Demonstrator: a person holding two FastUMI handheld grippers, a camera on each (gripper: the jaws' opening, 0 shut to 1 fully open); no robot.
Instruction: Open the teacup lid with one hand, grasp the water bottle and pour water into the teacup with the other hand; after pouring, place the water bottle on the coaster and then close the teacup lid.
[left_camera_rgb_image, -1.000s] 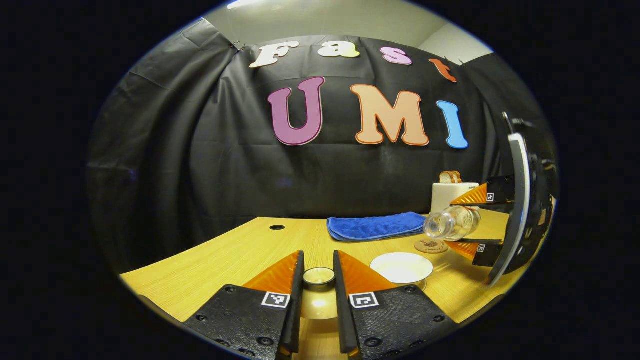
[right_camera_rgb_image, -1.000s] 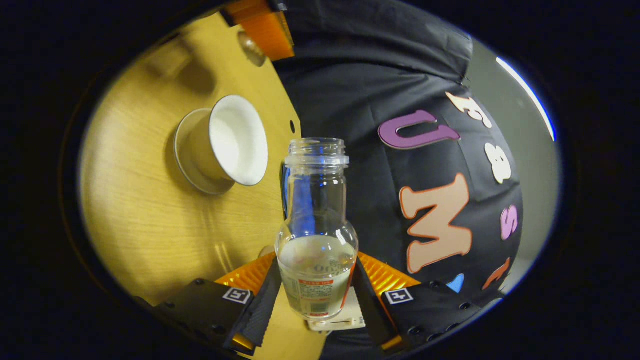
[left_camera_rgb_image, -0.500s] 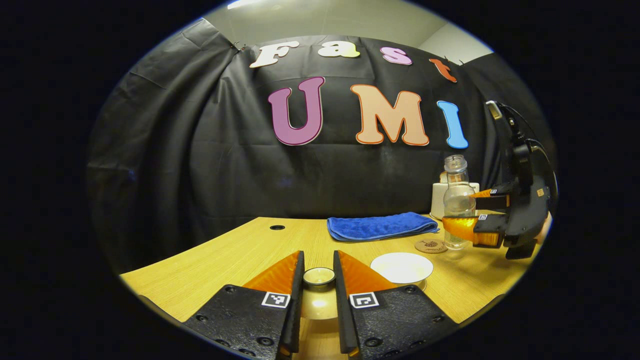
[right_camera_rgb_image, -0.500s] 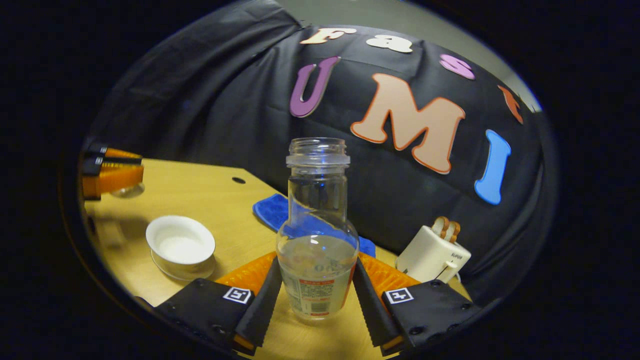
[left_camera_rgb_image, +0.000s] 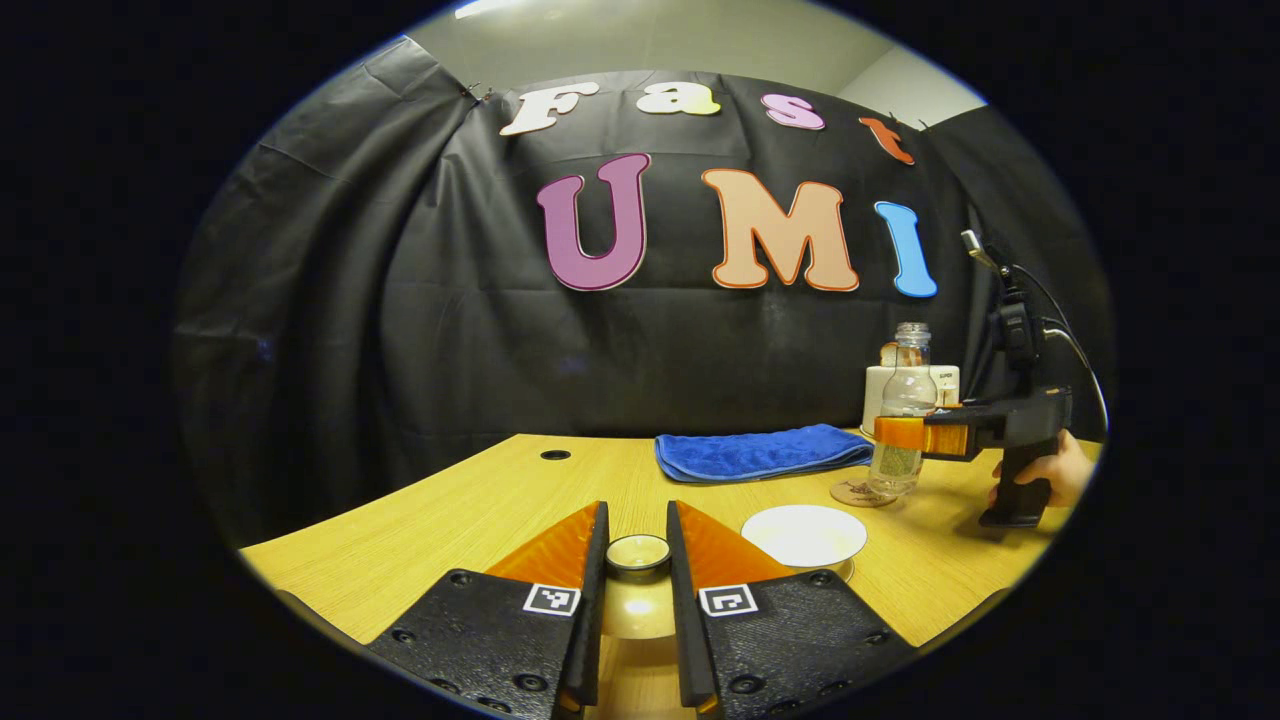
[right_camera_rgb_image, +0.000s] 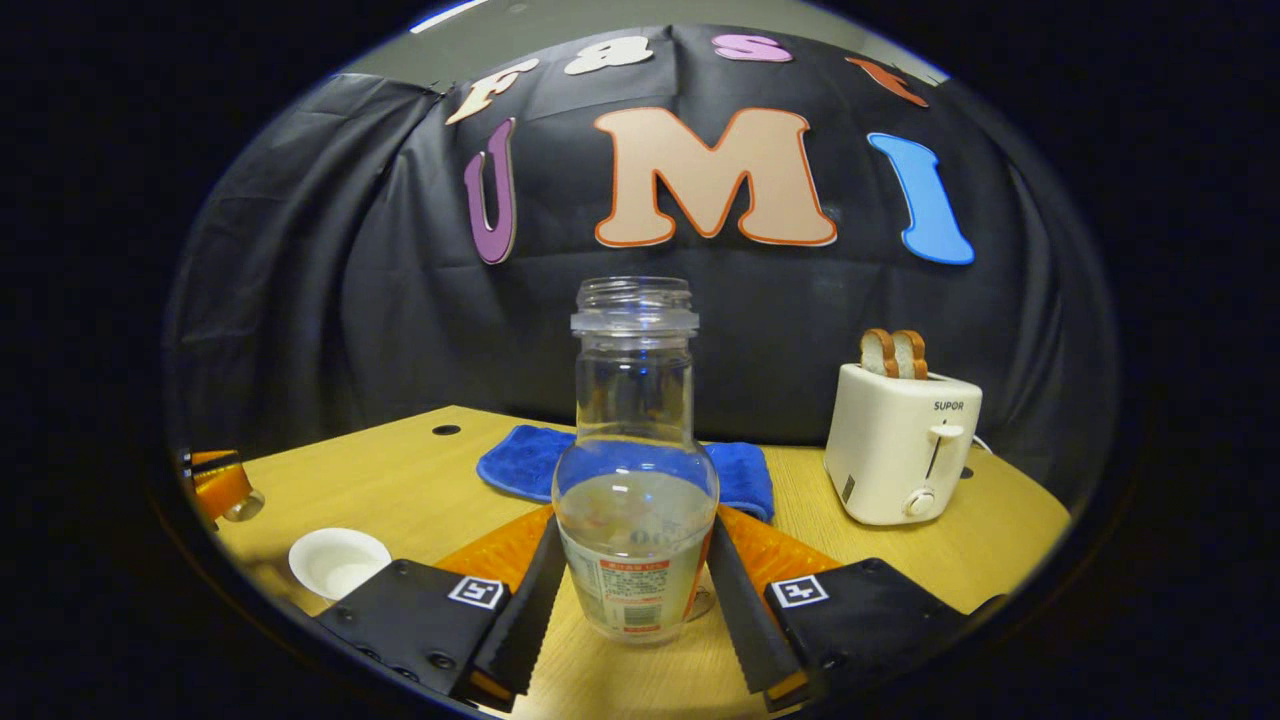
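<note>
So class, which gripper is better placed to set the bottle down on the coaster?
The right gripper: its fingers clamp the upright water bottle over the coaster. The left gripper holds the teacup lid.

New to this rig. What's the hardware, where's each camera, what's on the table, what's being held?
No robot arm: a person holds a two-finger gripper in each hand, and a fisheye camera rides on each.

In the left gripper view, the left gripper pinches the teacup lid by its knob. Beyond it sits the open teacup.

In the right gripper view, the right gripper clamps the water bottle, upright and part full. The left view shows the bottle at the coaster.

Also on the table: a blue towel and a toaster.
</note>
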